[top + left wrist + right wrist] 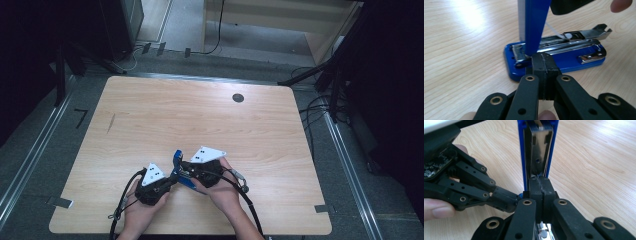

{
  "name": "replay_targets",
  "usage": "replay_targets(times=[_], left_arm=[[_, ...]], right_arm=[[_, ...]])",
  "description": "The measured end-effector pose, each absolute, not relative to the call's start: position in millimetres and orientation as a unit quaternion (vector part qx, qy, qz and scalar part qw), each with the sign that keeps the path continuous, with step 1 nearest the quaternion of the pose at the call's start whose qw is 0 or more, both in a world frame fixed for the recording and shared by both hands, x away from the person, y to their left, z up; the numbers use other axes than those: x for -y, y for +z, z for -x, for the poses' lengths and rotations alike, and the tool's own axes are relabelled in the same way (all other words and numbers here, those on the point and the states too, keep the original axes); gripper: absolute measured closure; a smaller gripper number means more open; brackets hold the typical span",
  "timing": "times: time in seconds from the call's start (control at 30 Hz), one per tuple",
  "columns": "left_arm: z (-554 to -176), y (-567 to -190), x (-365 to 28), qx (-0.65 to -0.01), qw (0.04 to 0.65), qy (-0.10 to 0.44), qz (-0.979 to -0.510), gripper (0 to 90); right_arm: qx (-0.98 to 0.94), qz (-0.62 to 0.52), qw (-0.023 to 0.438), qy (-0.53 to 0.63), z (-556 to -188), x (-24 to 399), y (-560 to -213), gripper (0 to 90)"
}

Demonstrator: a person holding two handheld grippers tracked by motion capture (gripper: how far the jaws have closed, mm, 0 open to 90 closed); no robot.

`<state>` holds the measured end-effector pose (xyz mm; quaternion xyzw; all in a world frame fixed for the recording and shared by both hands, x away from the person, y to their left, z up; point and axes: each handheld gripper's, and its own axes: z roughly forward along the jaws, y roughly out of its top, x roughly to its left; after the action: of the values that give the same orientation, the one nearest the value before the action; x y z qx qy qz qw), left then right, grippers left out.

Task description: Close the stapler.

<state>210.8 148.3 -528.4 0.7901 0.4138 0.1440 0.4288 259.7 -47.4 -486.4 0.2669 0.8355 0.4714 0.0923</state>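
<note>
The table (150,115) has a pale wood-grain top, smooth with a soft sheen where the light falls on it, and the stapler (564,60) lying opened out on it has a glossy blue base and lid, seemingly plastic or painted, around a bright, polished metal staple channel and anvil plate. Both the left gripper (543,75) and the right gripper (539,192) have matt black plastic jaws, slightly grainy, with small brass-coloured rivets at the joints, and each carries a flat, pale grey plate, apparently matt, in the high view.
</note>
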Motion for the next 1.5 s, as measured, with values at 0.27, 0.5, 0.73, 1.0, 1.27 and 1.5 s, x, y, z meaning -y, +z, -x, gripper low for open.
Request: replay_targets(times=[0.27, 0.5, 0.73, 1.0, 1.27, 1.5], left_arm=[[-209.0, -528.4, -140.6, -0.402, 0.433, 0.14, -0.794, 90.0], [-206.1, -528.6, -134.1, -0.398, 0.437, 0.143, -0.794, 90.0], [-204.8, -530.8, -126.8, -0.389, 0.435, 0.146, -0.799, 90.0], [-205.9, -531.6, -123.1, -0.391, 0.433, 0.148, -0.799, 90.0], [-206.4, -532.6, -116.6, -0.383, 0.412, 0.157, -0.812, 90.0], [-206.9, -532.7, -116.6, -0.382, 0.412, 0.157, -0.812, 90.0]], right_arm=[[-0.826, -0.273, 0.095, 0.483, -257.3, 55.7, -486.1, 90.0], [-0.823, -0.275, 0.094, 0.488, -256.8, 55.8, -484.3, 90.0], [-0.818, -0.277, 0.098, 0.494, -258.4, 58.6, -478.0, 90.0], [-0.81, -0.282, 0.107, 0.503, -262.4, 60.3, -464.1, 90.0], [-0.805, -0.283, 0.114, 0.508, -265.7, 58.8, -449.0, 90.0], [-0.802, -0.277, 0.119, 0.517, -268.3, 52.7, -434.7, 90.0]])
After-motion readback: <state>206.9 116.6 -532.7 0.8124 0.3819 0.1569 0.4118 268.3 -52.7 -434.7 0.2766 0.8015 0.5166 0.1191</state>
